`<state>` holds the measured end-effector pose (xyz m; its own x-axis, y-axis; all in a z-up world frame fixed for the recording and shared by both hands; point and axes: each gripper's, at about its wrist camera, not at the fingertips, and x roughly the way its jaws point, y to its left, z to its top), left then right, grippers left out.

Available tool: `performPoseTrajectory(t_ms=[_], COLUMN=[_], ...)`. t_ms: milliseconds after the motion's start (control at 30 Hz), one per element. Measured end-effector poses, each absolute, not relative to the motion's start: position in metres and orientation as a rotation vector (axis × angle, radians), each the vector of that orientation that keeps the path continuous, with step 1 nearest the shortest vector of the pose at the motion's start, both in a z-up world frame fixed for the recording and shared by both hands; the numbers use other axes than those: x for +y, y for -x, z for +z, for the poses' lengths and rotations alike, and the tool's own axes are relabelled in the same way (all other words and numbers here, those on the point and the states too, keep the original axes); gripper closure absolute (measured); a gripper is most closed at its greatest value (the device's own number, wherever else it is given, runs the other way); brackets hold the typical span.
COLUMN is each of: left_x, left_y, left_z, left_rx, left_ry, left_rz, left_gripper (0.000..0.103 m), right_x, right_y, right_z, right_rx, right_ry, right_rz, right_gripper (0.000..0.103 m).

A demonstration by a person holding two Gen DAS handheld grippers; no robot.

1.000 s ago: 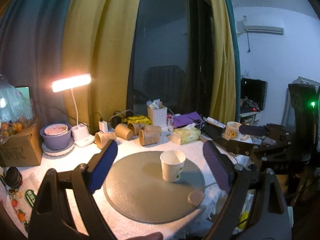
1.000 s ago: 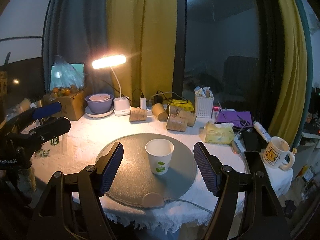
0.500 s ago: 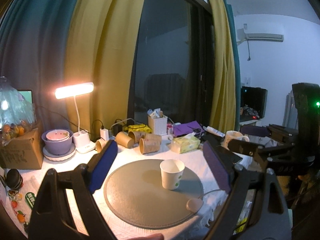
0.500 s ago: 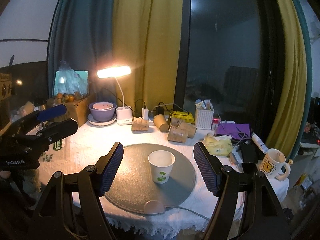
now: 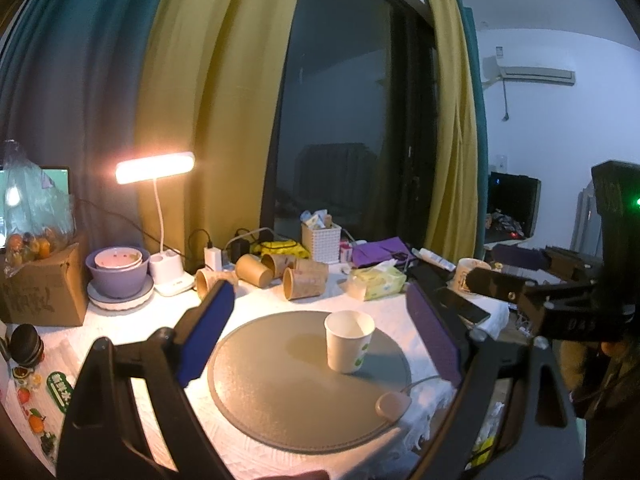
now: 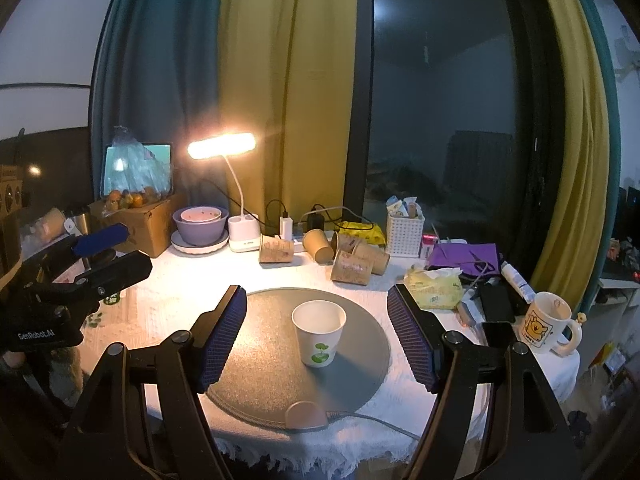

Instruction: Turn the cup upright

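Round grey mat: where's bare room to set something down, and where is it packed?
On the round grey mat, the near-left area beside the white paper cup is bare, as is the strip behind the cup. The white tablecloth left of the mat is open too. Crowded: the back edge with the lying brown paper cups, and right with the tissue pack.

Mug (image 5: 467, 276) half hidden — brown cups' (image 6: 349, 267) print unreadable.
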<state>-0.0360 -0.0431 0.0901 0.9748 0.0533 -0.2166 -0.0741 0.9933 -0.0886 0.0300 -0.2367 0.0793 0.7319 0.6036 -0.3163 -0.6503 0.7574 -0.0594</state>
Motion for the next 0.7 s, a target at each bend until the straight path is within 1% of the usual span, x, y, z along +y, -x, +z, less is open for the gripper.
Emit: performPoseTrajectory(t_ms=[700], left_x=[-0.0468], left_y=[0.0380], left_z=[0.0885], left_rx=[0.226], left_ry=[0.102], left_rz=[0.070], left_gripper=[0.014], right_x=[-0.2347], right_y=[-0.0298], right_z=[0.0744], right_rx=[0.304], right_ry=[0.170], right_rz=[0.700], right_gripper=[0.027])
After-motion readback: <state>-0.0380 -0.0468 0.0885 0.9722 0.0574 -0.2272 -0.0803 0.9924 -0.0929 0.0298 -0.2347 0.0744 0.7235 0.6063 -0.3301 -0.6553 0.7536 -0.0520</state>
